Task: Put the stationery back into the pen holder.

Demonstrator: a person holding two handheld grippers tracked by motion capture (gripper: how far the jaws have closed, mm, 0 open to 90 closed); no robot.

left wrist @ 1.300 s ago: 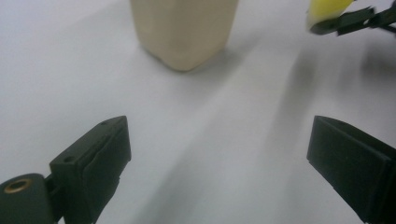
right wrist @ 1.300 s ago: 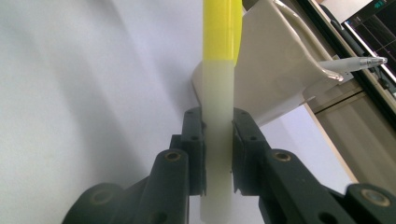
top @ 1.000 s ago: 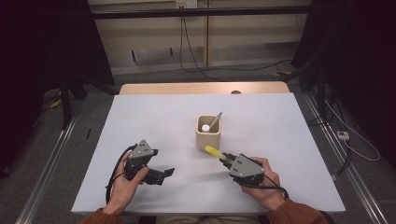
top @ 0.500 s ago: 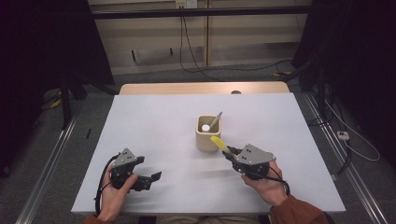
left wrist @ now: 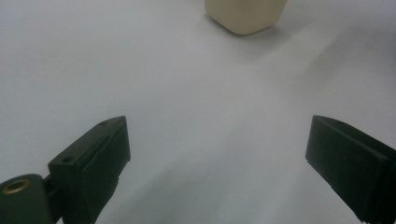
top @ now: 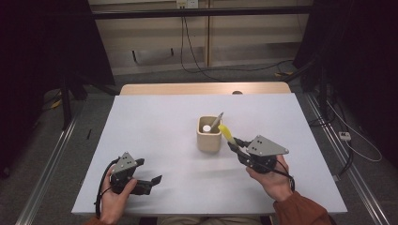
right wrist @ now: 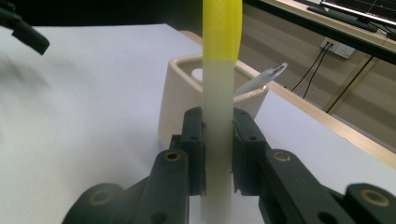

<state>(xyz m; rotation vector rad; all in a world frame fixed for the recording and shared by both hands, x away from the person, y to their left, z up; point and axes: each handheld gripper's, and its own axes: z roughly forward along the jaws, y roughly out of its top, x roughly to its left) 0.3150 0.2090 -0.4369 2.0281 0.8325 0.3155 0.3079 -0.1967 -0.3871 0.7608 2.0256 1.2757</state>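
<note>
My right hand-held gripper (top: 233, 146) pinches a yellow-and-white stick (right wrist: 218, 116) tight by its white end. The stick's long side points up and away from me, with its yellow tip near the rim of the cream cup (top: 209, 134) on the table (top: 155, 122). The cup sits just in front of this stick, so I think it goes in there next. My left hand-held gripper (top: 152, 183) is spread wide, holds nothing, and rests well apart from the cup.

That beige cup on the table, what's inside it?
In the beige cup a round white top shows, and a clear grey pen-like stick leans over its rim. Their lower parts and the cup's bottom are hidden by its walls.
</note>
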